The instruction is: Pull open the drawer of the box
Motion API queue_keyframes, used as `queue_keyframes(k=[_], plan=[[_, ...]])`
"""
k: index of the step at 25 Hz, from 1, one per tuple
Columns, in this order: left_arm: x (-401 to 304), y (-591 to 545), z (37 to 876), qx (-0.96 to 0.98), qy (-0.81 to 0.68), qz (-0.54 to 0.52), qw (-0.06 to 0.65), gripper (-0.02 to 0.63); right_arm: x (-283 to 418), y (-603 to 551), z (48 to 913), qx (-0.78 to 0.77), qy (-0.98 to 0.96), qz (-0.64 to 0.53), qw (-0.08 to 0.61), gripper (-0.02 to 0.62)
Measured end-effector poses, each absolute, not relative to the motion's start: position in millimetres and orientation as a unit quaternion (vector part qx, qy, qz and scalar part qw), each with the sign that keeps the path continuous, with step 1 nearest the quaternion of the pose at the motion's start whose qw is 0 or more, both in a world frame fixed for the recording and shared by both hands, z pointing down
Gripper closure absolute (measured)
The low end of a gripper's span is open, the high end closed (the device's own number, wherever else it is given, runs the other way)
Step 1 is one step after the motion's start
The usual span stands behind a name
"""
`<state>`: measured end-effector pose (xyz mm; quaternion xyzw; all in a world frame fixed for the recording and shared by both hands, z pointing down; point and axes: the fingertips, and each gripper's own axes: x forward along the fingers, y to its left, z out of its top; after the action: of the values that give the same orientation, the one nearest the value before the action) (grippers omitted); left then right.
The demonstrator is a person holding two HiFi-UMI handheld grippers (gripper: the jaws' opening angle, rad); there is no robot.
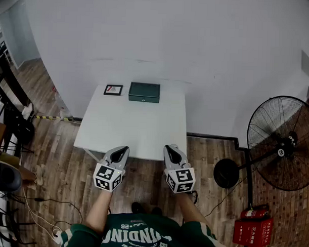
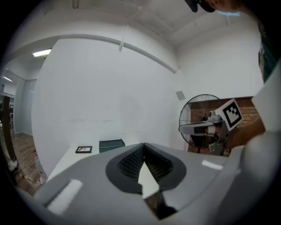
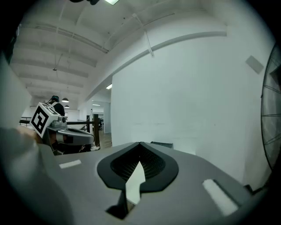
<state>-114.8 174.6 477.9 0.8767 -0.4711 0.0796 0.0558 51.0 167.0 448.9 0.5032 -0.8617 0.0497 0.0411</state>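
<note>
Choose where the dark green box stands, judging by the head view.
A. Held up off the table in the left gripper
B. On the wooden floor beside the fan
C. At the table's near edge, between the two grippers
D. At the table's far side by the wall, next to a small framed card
D: the dark green box sits at the far side of the white table, with the small framed card just to its left.

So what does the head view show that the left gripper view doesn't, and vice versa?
Only the head view: the red extinguisher box and the left gripper's marker cube. Only the left gripper view: that gripper's jaws up close, shut and empty, plus a ceiling light. Both: table, box, frame, fan and right gripper.
</note>
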Motion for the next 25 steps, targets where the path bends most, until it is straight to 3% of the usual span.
queue_keyframes(k=[14,25], plan=[[-138.7,165.7,494.8,0.890,-0.443,0.082,0.066,0.554,27.2,162.2,469.0,0.523,-0.848,0.070,0.042,0.594],[-122.8,78.8,511.3,0.896,-0.429,0.087,0.078,0.554,45.3,80.3,476.3,0.535,-0.841,0.065,0.044,0.594]])
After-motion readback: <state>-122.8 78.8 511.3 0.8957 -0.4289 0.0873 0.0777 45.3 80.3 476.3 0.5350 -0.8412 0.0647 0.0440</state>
